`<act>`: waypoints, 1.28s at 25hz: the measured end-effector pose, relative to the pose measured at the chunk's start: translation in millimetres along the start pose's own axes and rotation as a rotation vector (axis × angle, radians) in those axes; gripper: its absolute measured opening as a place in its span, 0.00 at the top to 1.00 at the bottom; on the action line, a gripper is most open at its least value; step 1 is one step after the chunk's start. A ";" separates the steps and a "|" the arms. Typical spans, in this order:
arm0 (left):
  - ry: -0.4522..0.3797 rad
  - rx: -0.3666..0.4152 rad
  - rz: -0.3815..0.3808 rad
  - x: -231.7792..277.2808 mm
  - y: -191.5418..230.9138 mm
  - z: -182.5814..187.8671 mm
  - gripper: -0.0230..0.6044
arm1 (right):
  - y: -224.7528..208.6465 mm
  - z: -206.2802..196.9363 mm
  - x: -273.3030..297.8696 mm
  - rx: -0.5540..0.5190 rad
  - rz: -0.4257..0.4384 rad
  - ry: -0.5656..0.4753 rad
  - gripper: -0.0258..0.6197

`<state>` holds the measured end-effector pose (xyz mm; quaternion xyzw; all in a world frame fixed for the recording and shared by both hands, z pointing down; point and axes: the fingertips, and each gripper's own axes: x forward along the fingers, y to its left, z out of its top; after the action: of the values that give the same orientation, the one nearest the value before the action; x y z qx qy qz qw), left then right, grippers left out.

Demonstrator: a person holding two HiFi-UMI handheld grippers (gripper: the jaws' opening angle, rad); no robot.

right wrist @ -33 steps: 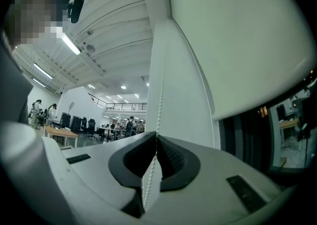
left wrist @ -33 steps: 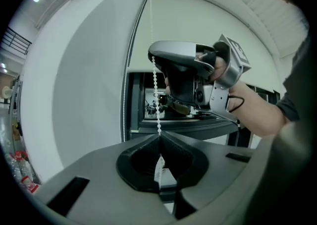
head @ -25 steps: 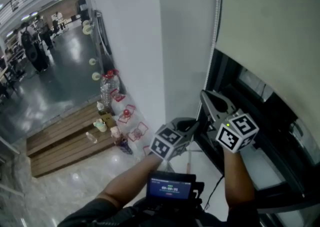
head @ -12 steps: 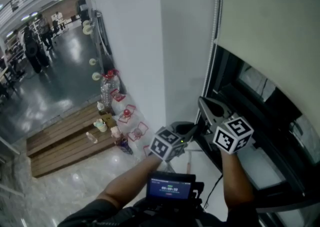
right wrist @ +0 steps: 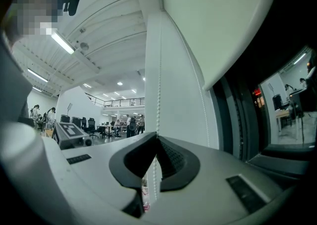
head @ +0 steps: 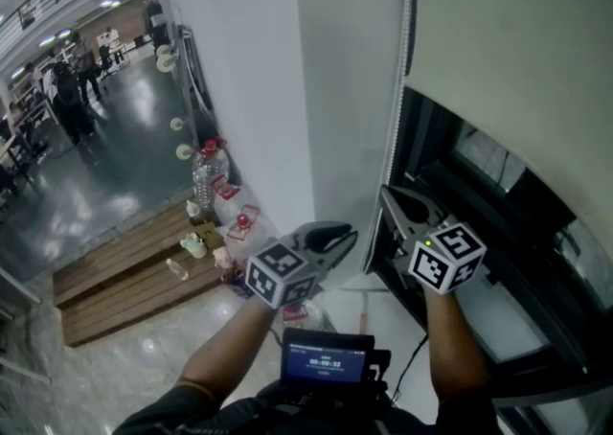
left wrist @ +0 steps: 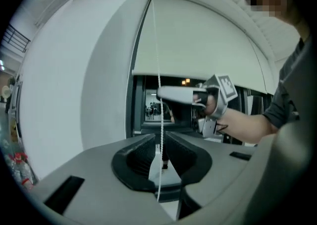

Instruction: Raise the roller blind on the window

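Our right gripper [right wrist: 157,139] jaws clamp the bead chain [right wrist: 159,85]. At its 9 o'clock, our left gripper [left wrist: 159,144] jaws have just been opening, chain loose between them.

**One small timer readout, nothing else legible**

On the small screen [head: 326,362] worn at the person's chest, a row of pale digits in timer form is shown. It can be made out only roughly as 00:00:32, and the smaller line beneath cannot be read. On the left marker cube [head: 279,275] and the right marker cube [head: 446,256], only black-and-white square patterns are carried, without letters or numbers.
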<state>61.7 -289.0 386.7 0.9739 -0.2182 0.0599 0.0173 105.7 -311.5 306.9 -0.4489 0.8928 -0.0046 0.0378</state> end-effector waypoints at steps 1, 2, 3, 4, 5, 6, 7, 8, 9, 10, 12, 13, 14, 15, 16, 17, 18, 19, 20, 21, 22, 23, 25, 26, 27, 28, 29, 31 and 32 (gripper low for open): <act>-0.037 0.007 0.005 -4.7 1.4 17.3 0.86 | 0.5 -0.3 0.2 0.000 0.002 0.001 0.95; -0.077 0.008 0.009 -7.7 2.7 36.1 0.86 | 1.1 -0.5 0.4 0.000 0.004 0.001 0.95; -0.119 0.007 0.007 -8.9 3.4 56.6 0.86 | 1.8 -0.6 0.4 -0.001 0.006 0.000 0.95; -0.157 0.009 0.001 -8.7 3.0 77.8 0.86 | 2.6 -0.6 0.3 0.000 0.009 -0.001 0.95; -0.191 0.017 -0.010 -7.3 1.9 99.0 0.86 | 3.6 -0.6 0.4 0.000 0.012 -0.002 0.95; -0.220 0.029 -0.024 -5.1 0.5 119.3 0.86 | 4.6 -0.6 0.8 0.000 0.015 -0.003 0.95; -0.245 0.042 -0.036 -2.3 -0.5 138.6 0.86 | 5.6 -0.7 1.5 -0.002 0.019 -0.005 0.95; -0.267 0.055 -0.044 0.9 -0.7 156.2 0.86 | 6.5 -0.8 2.5 -0.005 0.025 -0.007 0.95; -0.284 0.064 -0.044 4.4 0.2 171.6 0.86 | 7.6 -0.9 3.4 -0.008 0.030 -0.010 0.95; -0.295 0.067 -0.039 8.5 2.0 183.9 0.86 | 8.6 -1.0 4.0 -0.009 0.033 -0.010 0.95; -0.299 0.066 -0.025 18.1 6.2 198.3 0.86 | 10.7 -1.4 4.3 -0.008 0.032 -0.010 0.95; -0.296 0.072 -0.021 22.6 7.5 201.4 0.86 | 11.7 -1.7 4.4 -0.010 0.034 -0.010 0.95; -0.292 0.083 -0.018 26.3 8.0 202.7 0.86 | 12.5 -1.8 4.4 -0.012 0.036 -0.011 0.95; -0.287 0.094 -0.016 29.2 8.1 202.7 0.86 | 12.8 -1.9 4.5 -0.015 0.038 -0.011 0.95; -0.280 0.103 -0.015 31.8 8.0 201.8 0.86 | 12.5 -1.8 4.5 -0.018 0.039 -0.012 0.95; -0.272 0.107 -0.016 34.2 7.8 200.4 0.86 | 11.9 -1.5 4.3 -0.019 0.039 -0.013 0.95; -0.264 0.111 -0.016 36.4 7.4 198.9 0.87 | 11.0 -1.1 4.0 -0.018 0.036 -0.013 0.95; -0.255 0.117 -0.015 38.2 7.2 197.4 0.88 | 10.3 -0.7 3.6 -0.017 0.033 -0.012 0.95; -0.248 0.122 -0.013 39.4 7.3 196.0 0.89 | 9.9 -0.5 3.4 -0.015 0.032 -0.013 0.95; -0.244 0.119 -0.013 40.2 7.8 195.1 0.91 | 9.9 -0.5 3.5 -0.015 0.031 -0.013 0.95; -0.244 0.108 -0.016 40.6 8.4 194.6 0.92 | 10.2 -0.4 3.7 -0.014 0.030 -0.013 0.95; -0.245 0.094 -0.020 40.6 9.1 194.4 0.93 | 10.4 -0.5 4.1 -0.013 0.029 -0.013 0.95; -0.247 0.088 -0.015 39.9 10.8 194.1 0.93 | 10.7 -1.0 4.8 -0.010 0.027 -0.013 0.95; -0.249 0.097 -0.007 39.4 11.5 193.9 0.93 | 10.9 -1.2 4.9 -0.008 0.025 -0.012 0.95; -0.251 0.109 -0.002 38.9 11.9 193.8 0.93 | 11.1 -1.3 5.0 -0.007 0.023 -0.011 0.95; -0.253 0.118 0.001 38.5 11.8 193.6 0.93 | 11.7 -1.3 5.2 -0.007 0.025 -0.011 0.95; -0.256 0.124 0.002 38.1 11.4 193.5 0.93 | 12.7 -1.5 5.7 -0.009 0.029 -0.012 0.95; -0.259 0.136 0.001 36.5 10.2 193.3 0.94 | 15.1 -1.7 6.7 -0.012 0.037 -0.014 0.95; -0.259 0.142 0.000 35.4 9.9 193.3 0.94 | 16.0 -1.5 7.0 -0.009 0.034 -0.013 0.95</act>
<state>110.4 -324.5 199.4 0.9722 -0.2138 -0.0511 -0.0800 88.6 -307.5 307.3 -0.4337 0.9001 0.0032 0.0416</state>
